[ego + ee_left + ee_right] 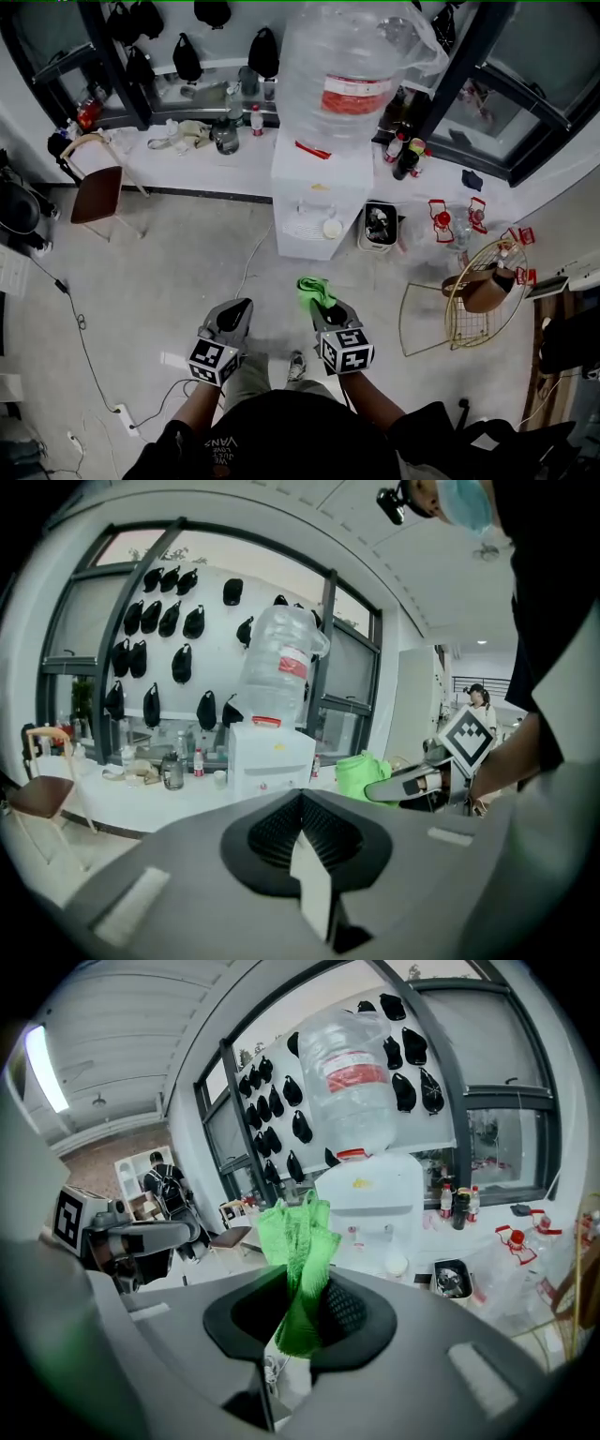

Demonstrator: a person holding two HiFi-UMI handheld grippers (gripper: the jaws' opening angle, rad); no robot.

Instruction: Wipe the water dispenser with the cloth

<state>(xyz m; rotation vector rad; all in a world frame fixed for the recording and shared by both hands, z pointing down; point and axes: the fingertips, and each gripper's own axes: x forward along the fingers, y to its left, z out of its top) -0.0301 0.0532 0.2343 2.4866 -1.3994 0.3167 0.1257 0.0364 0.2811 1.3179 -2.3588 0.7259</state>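
Head view, left gripper (238, 311): held low over the floor, close in front of the person, well apart from the dispenser.
Head view, right gripper (325, 305): just beside the left one, with the green cloth (313, 286) bunched at its tip.
Head view, water dispenser (317, 187): white cabinet on the floor by the window ledge, large clear bottle (349, 66) on top. It stands ahead of both grippers and neither touches it.
Head view, surroundings: chair (97, 192) to the left, black bin (380, 228) just beside the dispenser's right side.
Left gripper view, jaws: closed together, nothing between them.
Left gripper view, ahead: dispenser left of centre; right gripper and cloth to its right.
Right gripper view, jaws: clamped on the cloth, which rises in a bunch above them, a short end hanging below.
Right gripper view, dispenser: behind the cloth, apart from it.
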